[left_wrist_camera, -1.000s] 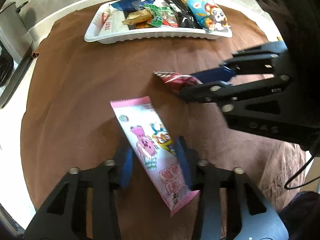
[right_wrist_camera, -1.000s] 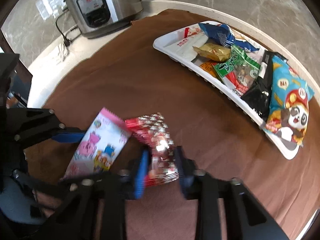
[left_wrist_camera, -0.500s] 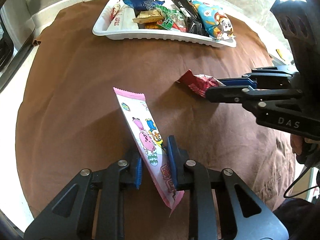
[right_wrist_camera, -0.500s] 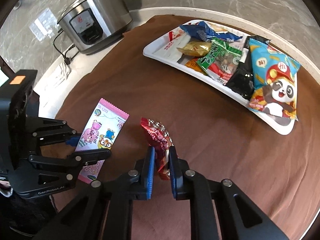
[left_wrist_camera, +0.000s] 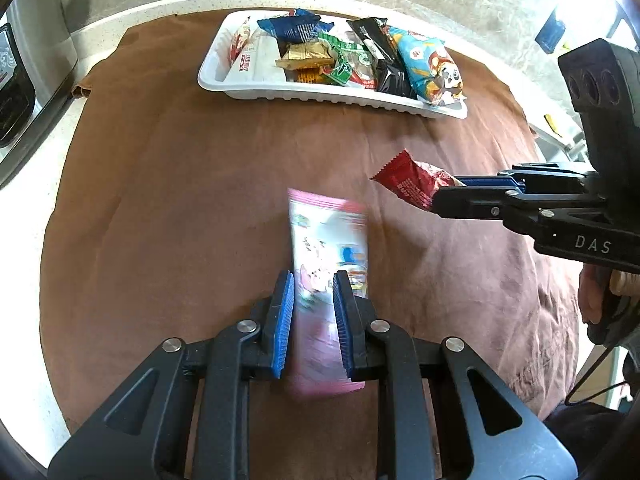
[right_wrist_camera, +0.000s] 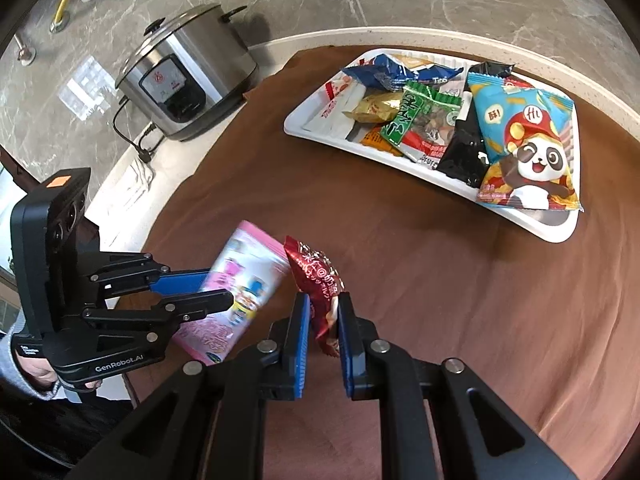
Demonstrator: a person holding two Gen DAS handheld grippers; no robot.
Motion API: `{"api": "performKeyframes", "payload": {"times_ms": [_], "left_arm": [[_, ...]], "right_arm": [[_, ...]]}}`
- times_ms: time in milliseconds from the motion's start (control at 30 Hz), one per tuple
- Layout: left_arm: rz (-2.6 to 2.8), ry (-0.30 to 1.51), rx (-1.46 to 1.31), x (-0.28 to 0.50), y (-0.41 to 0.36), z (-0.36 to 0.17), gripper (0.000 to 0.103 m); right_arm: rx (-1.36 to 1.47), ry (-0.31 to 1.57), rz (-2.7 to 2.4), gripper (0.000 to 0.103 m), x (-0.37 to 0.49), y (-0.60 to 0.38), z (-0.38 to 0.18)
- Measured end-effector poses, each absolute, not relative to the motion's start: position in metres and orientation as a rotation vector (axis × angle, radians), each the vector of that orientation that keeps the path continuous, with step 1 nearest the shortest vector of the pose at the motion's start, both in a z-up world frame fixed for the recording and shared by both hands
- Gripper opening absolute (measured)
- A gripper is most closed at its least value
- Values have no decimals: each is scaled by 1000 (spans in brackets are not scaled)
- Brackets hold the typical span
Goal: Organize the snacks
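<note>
The left gripper [left_wrist_camera: 313, 300] is shown at 6 o'clock of the left wrist view, its blue pads [left_wrist_camera: 283, 320] pressed against the pink snack packet [left_wrist_camera: 330, 248], which is held upright above the brown cloth [left_wrist_camera: 180, 220] and appears blurred. The right gripper [right_wrist_camera: 323, 320] is seen at 6 o'clock of the right wrist view, its pads pinching the lower part of the red snack packet [right_wrist_camera: 318, 280], which is lifted off the cloth with its crimped top pointing toward 11 o'clock. In the left wrist view the right gripper [left_wrist_camera: 444, 190] enters from 3 o'clock with the red packet [left_wrist_camera: 404, 180] projecting from its tips; in the right wrist view the left gripper [right_wrist_camera: 216, 290] enters from 9 o'clock, the pink packet [right_wrist_camera: 244, 276] being carried just beside the red one. The white tray [right_wrist_camera: 552, 232] is located at 1 o'clock on the cloth, well apart from both grippers, and is filled with assorted snack packets, a panda-printed bag [right_wrist_camera: 524, 140] lying at its near end. A rice cooker [right_wrist_camera: 188, 76] is placed at 10 o'clock on the white countertop [right_wrist_camera: 132, 184].
</note>
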State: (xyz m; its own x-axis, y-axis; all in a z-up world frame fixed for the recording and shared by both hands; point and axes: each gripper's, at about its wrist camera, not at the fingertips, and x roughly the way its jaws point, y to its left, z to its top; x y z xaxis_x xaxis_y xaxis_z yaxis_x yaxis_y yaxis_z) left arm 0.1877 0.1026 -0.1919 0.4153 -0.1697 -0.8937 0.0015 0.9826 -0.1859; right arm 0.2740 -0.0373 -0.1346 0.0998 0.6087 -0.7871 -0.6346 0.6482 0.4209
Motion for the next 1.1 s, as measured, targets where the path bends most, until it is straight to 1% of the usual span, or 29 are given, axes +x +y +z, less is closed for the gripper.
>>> {"api": "performKeyframes", "payload": {"times_ms": [267, 433, 467, 533, 567, 600, 667, 800, 967, 1033, 1100], "left_arm": [[-116, 1172, -162, 194, 100, -202, 19], [-135, 1188, -98, 200, 89, -202, 21], [-138, 1192, -94, 200, 87, -202, 25], [-162, 1197, -101, 202, 84, -203, 37], [-179, 1204, -113, 202, 82, -204, 55], [-197, 1205, -129, 202, 82, -204, 67], [-213, 1209, -127, 202, 78, -205, 67], [-197, 1206, 0, 199, 66, -210, 67], [-163, 1198, 93, 200, 56, -215, 67], [-160, 1194, 95, 200, 55, -216, 69], [-159, 1190, 94, 200, 55, -218, 69]], "right_arm": [[-19, 1157, 902, 16, 273, -39, -135], [-48, 1161, 894, 16, 272, -35, -139], [-62, 1160, 890, 16, 272, -33, -140], [-80, 1165, 888, 16, 271, -31, -143], [-86, 1167, 885, 16, 271, -30, -144], [-90, 1168, 885, 16, 271, -30, -145], [-97, 1174, 882, 16, 271, -29, -148], [-95, 1185, 876, 16, 272, -28, -152], [-125, 1180, 861, 17, 270, -26, -154], [-147, 1179, 853, 22, 269, -25, -156], [-178, 1172, 845, 34, 268, -23, -157]]}}
